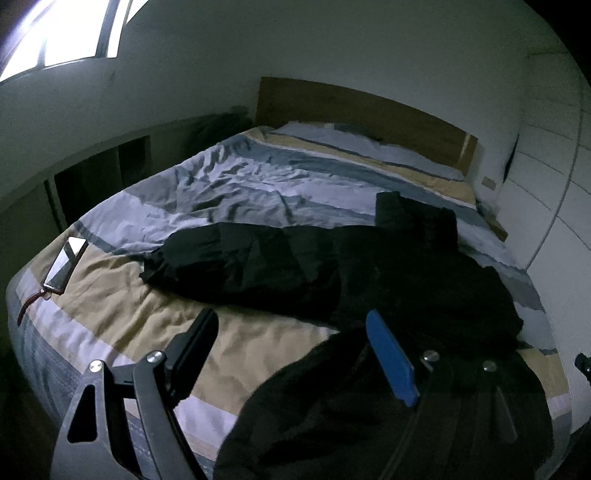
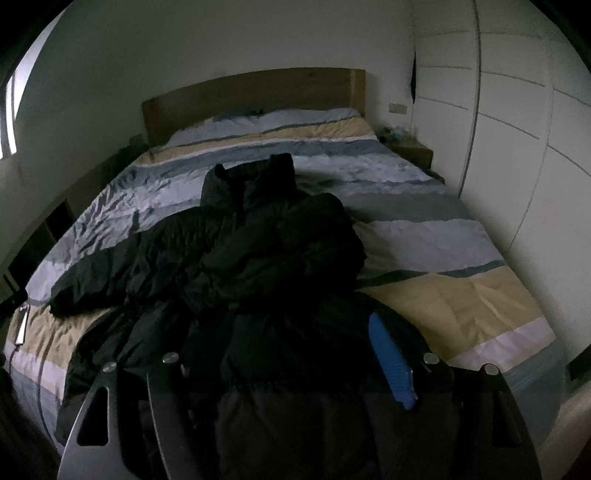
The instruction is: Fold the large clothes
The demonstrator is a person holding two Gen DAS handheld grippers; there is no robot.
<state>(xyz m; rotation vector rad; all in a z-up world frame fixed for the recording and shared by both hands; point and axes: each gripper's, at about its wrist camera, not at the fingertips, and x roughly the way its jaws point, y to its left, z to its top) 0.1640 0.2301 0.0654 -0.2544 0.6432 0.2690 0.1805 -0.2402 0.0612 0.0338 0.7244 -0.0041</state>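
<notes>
jacket: black padded jacket (image 2: 236,258) lies crumpled on striped quilt bed (image 2: 461,302)
left gripper (image 1: 291,354): jaws released, nothing between them
right gripper (image 2: 280,354): jaws spread wide over jacket hem
phone: dark smartphone (image 1: 66,264) lies at bed corner

Dim bedroom, striped bed (image 2: 424,206), wooden headboard (image 2: 255,96), white wardrobe (image 2: 517,122), bright window (image 1: 66,33)

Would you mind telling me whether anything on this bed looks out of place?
Yes: a smartphone with a red strap lies near the corner of the striped duvet, beside the crumpled black padded jacket.
</notes>
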